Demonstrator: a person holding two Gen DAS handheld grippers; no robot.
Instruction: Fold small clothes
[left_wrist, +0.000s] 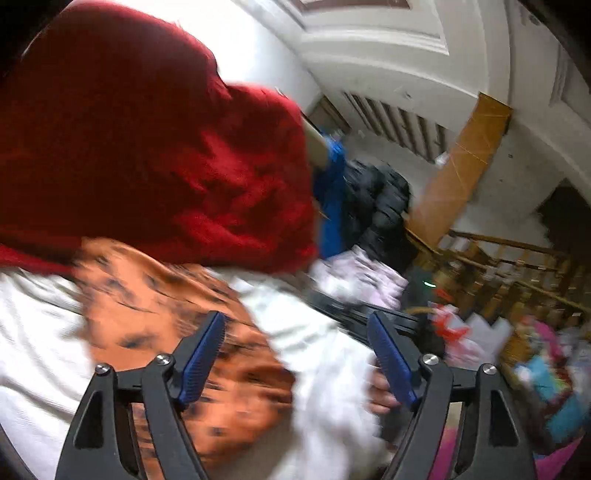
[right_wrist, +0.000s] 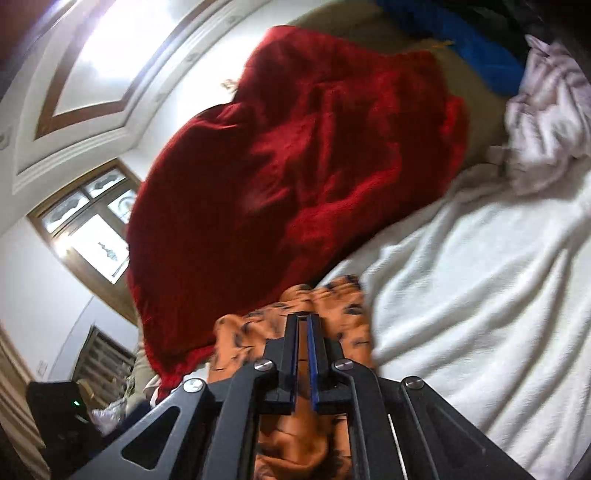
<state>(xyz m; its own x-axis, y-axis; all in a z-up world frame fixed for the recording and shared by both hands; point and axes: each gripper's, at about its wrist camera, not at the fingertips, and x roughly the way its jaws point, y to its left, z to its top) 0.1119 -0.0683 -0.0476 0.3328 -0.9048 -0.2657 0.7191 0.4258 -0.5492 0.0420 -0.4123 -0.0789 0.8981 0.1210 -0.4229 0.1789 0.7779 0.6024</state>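
Nearest in the right wrist view, the right gripper (right_wrist: 303, 325) had its jaws pinched almost together on a bunched fold of the orange patterned garment (right_wrist: 332, 306), which ran from the jaws back under the gripper toward 6 o'clock. In the left wrist view the left gripper (left_wrist: 297, 339) had its jaws spread wide with nothing between them, hovering over the same orange patterned garment (left_wrist: 177, 317), which lay crumpled on the white bedsheet (left_wrist: 33, 350). Judging by how it slumped and creased, the cloth was light, thin and limp, with nothing fragile about it, and likely to slip unless taken by a hem or corner; the free edge at about 10 o'clock from the left jaws looked the natural place for a second hold, though motion blur made the edge hard to trace. Beyond it, toward 12 o'clock, lay a thick red knit (right_wrist: 295, 155), then a pale pink garment (right_wrist: 543, 125) and something blue (right_wrist: 480, 55) at 1 o'clock. Only the left view showed the spread of the orange cloth, the cluttered floor with bright items (left_wrist: 546, 376) at 3 o'clock and a wooden rail (left_wrist: 498, 258); only the right view showed the grip itself and a window (right_wrist: 88, 229) at 9 o'clock.
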